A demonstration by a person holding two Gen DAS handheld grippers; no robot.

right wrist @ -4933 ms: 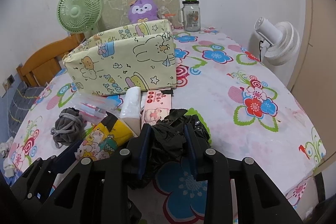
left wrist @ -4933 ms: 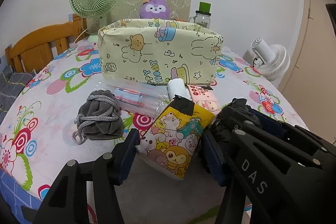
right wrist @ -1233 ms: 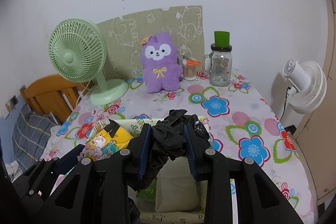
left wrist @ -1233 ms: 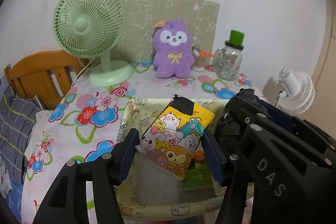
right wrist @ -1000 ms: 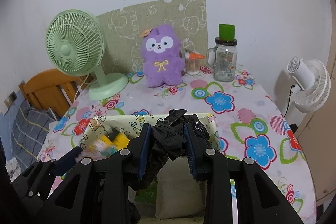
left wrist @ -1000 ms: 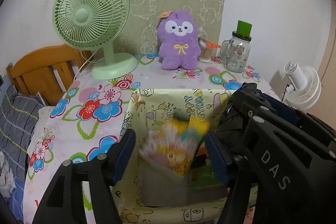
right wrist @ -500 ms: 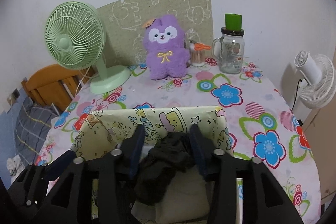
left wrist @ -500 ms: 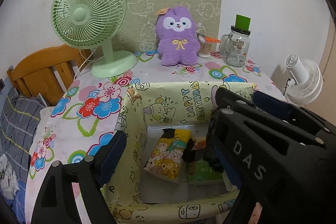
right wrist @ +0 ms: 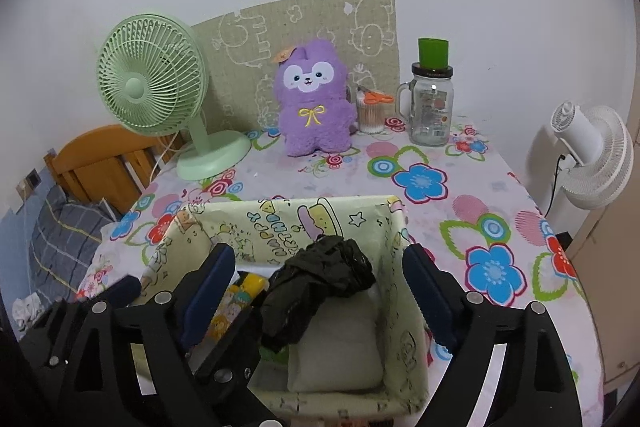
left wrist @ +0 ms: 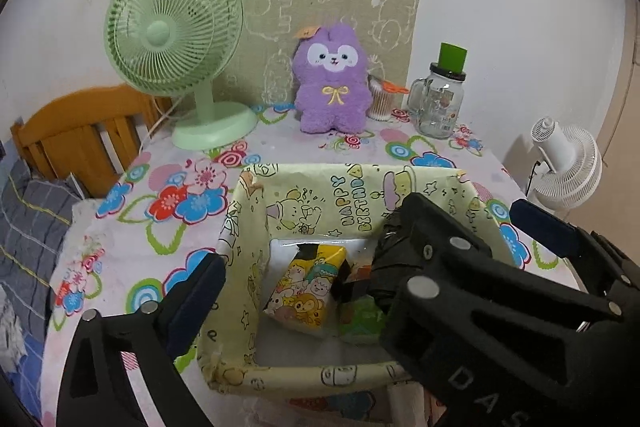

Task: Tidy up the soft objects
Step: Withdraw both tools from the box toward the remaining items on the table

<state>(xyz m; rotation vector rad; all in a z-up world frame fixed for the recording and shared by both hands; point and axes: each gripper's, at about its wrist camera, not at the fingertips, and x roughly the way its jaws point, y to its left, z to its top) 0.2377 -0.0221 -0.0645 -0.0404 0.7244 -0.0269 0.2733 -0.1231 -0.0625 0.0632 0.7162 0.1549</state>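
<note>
The box (left wrist: 304,203) stands on the flowered bench (left wrist: 168,227) and serves as landmark. Left of it lie a wooden chair (left wrist: 80,135) and, behind-left, a green fan (left wrist: 176,39). Over its left side the left gripper (left wrist: 360,247) hangs wide apart, jaws just opened, nothing between them; the cartoon pack (left wrist: 306,285) lies inside on the box floor. Behind the box sits a purple plush (right wrist: 312,99). Over the box the right gripper (right wrist: 320,267) has also just spread its jaws, pads clear of the black bag (right wrist: 320,283), which rests inside atop a white pillow (right wrist: 340,355). Behind-right stands a jar (right wrist: 432,107); far right, a white fan (right wrist: 592,155).
</note>
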